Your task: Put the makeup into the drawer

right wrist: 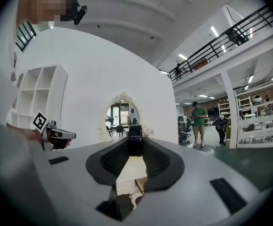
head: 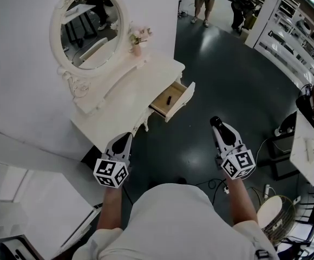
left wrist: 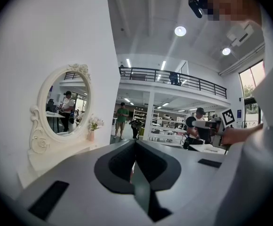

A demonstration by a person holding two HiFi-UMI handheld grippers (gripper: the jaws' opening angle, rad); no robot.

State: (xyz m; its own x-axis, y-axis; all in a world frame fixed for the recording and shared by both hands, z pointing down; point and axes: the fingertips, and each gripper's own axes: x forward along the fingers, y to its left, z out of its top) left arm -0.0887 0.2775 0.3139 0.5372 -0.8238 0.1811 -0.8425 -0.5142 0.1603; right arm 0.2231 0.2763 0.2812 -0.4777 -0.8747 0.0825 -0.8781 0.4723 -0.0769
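A white vanity table (head: 125, 103) with an oval mirror (head: 90, 28) stands ahead on the left. Its drawer (head: 174, 103) is pulled out, and a small dark item (head: 168, 99) lies inside. My right gripper (head: 217, 127) is held right of the drawer, over the dark floor, shut on a black makeup item (head: 215, 122). The right gripper view shows that black piece (right wrist: 135, 138) upright between the jaws, with the mirror (right wrist: 121, 115) straight beyond. My left gripper (head: 126, 138) hovers by the table's near corner. Its jaws (left wrist: 135, 146) meet with nothing between them.
A small vase of pale flowers (head: 137, 40) stands on the vanity beside the mirror. A white side table (head: 305, 148) and floor cables (head: 267, 190) are at the right. People (head: 205, 0) stand far off by shelving (head: 287, 39). A white wall (head: 16, 80) runs behind the vanity.
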